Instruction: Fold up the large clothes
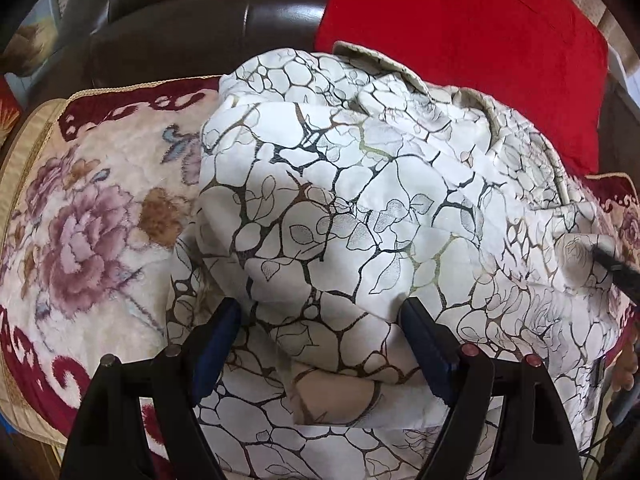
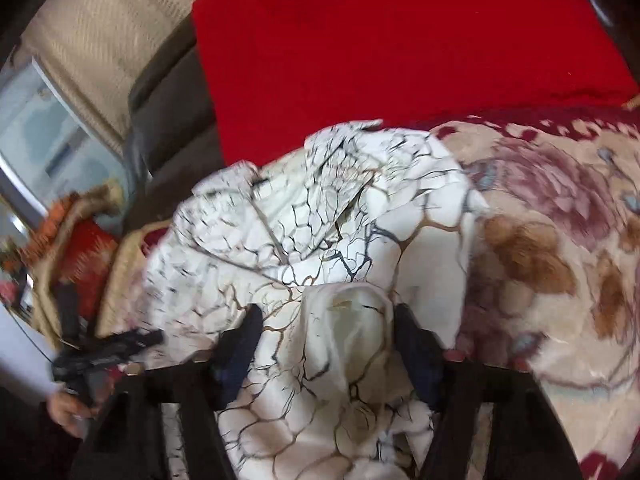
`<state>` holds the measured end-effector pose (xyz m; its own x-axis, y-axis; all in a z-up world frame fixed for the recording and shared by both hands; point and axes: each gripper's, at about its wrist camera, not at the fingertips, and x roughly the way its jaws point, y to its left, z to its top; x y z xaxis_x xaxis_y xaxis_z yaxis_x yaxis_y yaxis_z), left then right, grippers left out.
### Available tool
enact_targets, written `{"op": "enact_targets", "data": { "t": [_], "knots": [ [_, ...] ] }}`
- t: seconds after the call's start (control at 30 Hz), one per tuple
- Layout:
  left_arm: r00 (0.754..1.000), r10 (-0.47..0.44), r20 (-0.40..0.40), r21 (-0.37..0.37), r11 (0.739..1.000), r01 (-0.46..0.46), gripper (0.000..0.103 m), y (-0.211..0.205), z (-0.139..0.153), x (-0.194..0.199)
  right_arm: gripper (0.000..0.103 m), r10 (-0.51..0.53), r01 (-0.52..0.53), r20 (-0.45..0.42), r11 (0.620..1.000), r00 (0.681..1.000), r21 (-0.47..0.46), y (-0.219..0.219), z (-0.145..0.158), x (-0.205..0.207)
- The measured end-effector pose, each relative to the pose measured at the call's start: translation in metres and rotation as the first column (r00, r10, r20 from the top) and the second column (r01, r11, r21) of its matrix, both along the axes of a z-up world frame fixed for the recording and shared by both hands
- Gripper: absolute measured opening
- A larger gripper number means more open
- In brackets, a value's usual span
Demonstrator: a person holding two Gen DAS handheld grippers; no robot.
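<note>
A large white garment [image 1: 360, 208] with a dark cracked-line print lies bunched on a floral cushion [image 1: 80, 232]. My left gripper [image 1: 320, 312] is open, its fingers wide apart around a fold of the cloth near its front edge. In the right wrist view the same garment [image 2: 320, 232] is rumpled, and my right gripper [image 2: 326, 320] is open with a raised bunch of cloth between its fingers. The right gripper's tip also shows in the left wrist view [image 1: 612, 260] at the garment's right side. The left gripper appears at the left of the right wrist view [image 2: 108, 352].
A red cushion [image 1: 460, 32] leans behind the garment against a dark leather sofa back [image 1: 200, 20]. The floral cushion [image 2: 560, 240] has a dark red border. A window and beige curtain [image 2: 100, 40] are at the far left of the right wrist view.
</note>
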<state>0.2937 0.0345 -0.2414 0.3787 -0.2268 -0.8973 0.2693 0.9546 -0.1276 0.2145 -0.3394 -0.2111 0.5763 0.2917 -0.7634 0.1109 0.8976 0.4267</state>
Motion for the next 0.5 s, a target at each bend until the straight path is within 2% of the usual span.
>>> {"op": "enact_targets", "data": {
  "t": [0.03, 0.13, 0.17, 0.27, 0.33, 0.43, 0.5],
  "knots": [
    [1.000, 0.005, 0.009, -0.004, 1.000, -0.005, 0.083, -0.001, 0.002, 0.000, 0.008, 0.013, -0.013, -0.010, 1.000, 1.000, -0.013, 0.006, 0.002, 0.004],
    [0.995, 0.032, 0.091, -0.022, 0.999, -0.031, 0.083, 0.007, 0.019, -0.003, 0.007, 0.036, -0.028, 0.066, 0.992, 0.997, -0.120, 0.018, 0.022, 0.005],
    [0.991, 0.045, 0.130, -0.043, 0.998, -0.040, 0.083, 0.009, 0.028, -0.003, 0.007, 0.025, -0.007, 0.113, 0.987, 0.993, -0.160, 0.019, 0.034, 0.004],
    [0.982, 0.074, 0.173, -0.068, 0.996, -0.063, 0.083, 0.010, 0.040, 0.000, 0.007, -0.036, 0.068, 0.168, 0.979, 0.985, -0.190, 0.008, 0.045, 0.010],
    [0.989, 0.065, 0.136, -0.034, 0.998, -0.061, 0.083, 0.003, 0.031, 0.007, 0.007, -0.068, 0.097, 0.151, 0.975, 0.986, -0.198, -0.003, 0.034, 0.019],
    [0.998, 0.049, 0.041, 0.033, 0.998, -0.051, 0.083, -0.007, -0.002, 0.015, 0.007, -0.099, 0.098, 0.007, 0.980, 0.995, -0.173, -0.019, -0.017, 0.040],
    [0.998, 0.058, 0.037, 0.030, 0.998, -0.059, 0.084, -0.005, -0.008, 0.013, 0.009, -0.120, 0.122, 0.022, 0.985, 0.993, -0.125, -0.025, -0.022, 0.035]
  ]
}}
